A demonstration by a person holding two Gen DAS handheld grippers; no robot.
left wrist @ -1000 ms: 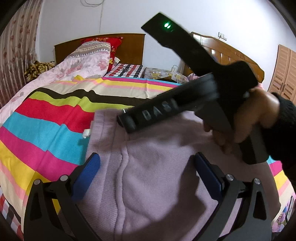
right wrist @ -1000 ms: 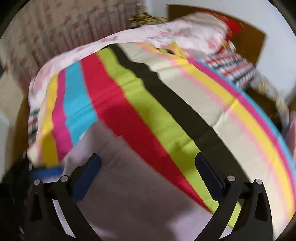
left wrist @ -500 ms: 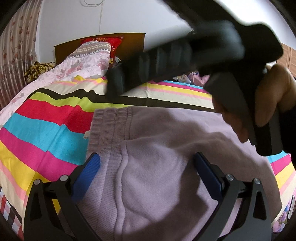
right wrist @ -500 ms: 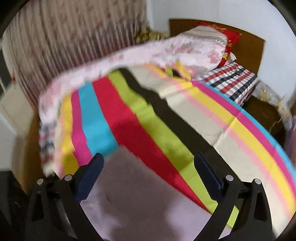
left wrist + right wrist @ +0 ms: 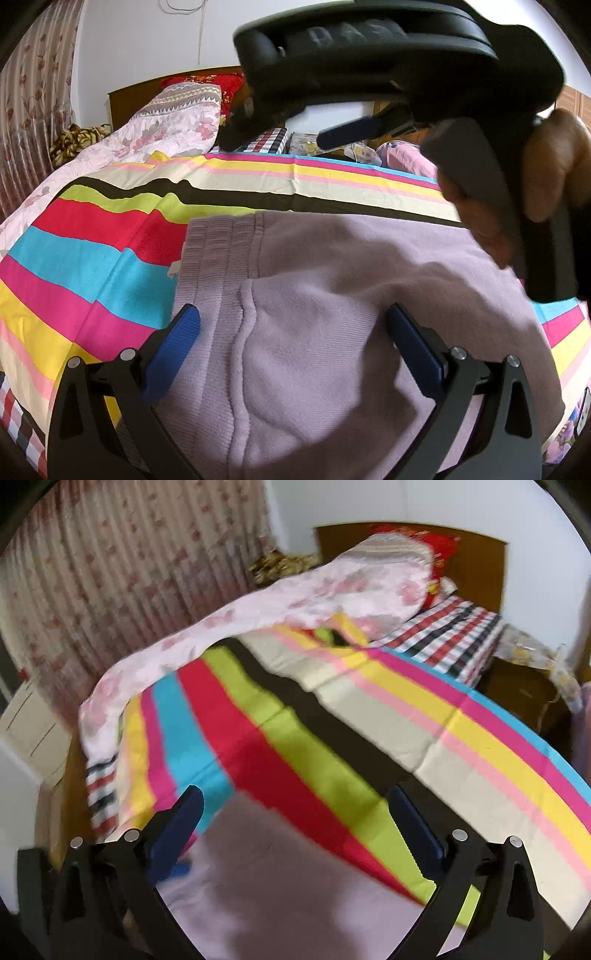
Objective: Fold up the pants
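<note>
1. The left gripper (image 5: 291, 347) was spread wide above the pants (image 5: 332, 314); the right gripper (image 5: 295, 827) gaped too, empty
2. The pants lay folded on the striped sheet (image 5: 110, 229)
3. Soft, light knit, likely floppy; the ribbed waistband (image 5: 218, 251) seemed the firmest hold
</note>
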